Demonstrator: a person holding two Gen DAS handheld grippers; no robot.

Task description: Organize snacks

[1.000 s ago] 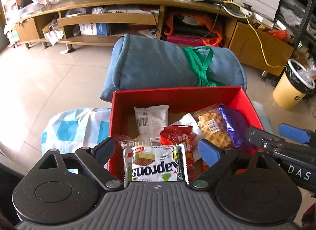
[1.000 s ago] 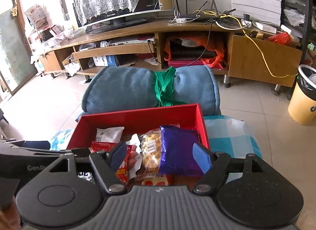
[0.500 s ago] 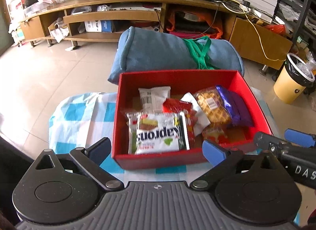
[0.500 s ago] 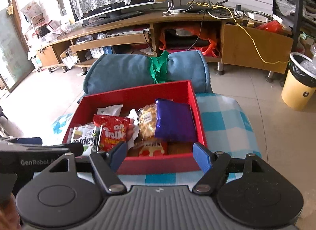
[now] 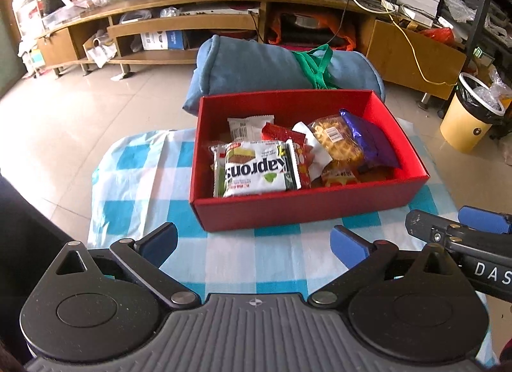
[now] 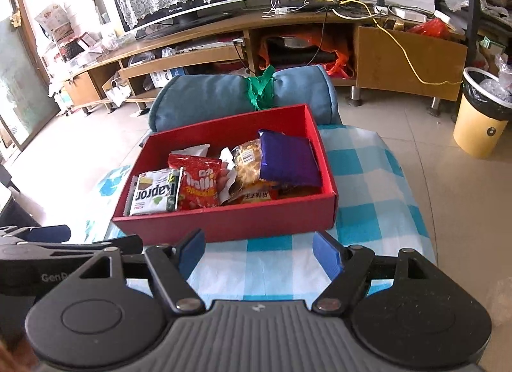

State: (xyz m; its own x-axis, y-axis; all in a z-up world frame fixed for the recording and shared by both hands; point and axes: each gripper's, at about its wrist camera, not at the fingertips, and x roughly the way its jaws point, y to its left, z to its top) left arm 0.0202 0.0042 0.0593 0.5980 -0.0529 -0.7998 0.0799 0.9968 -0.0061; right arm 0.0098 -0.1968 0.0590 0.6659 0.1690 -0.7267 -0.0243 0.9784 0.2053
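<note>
We see one red box [image 5: 307, 209] holding about six snack packets, among them one wafer pack [image 5: 256, 169]. Our left gripper [image 5: 252, 244] and right gripper [image 6: 259, 252] both stand wide apart, holding nothing.

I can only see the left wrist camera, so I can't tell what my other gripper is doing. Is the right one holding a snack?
Observer: No. The right gripper is open, with nothing between its fingers, in front of the red box.
Operator: What's the red thing peeking out behind the Kaprons pack?
Observer: The right wrist view shows the red packet from the front. It has white lettering and lies right beside the Kaprons pack.
Operator: Is there space on the right of the box?
Observer: Yes. The checkered cloth carries on past the box's right wall, and no snack lies on that part.
</note>
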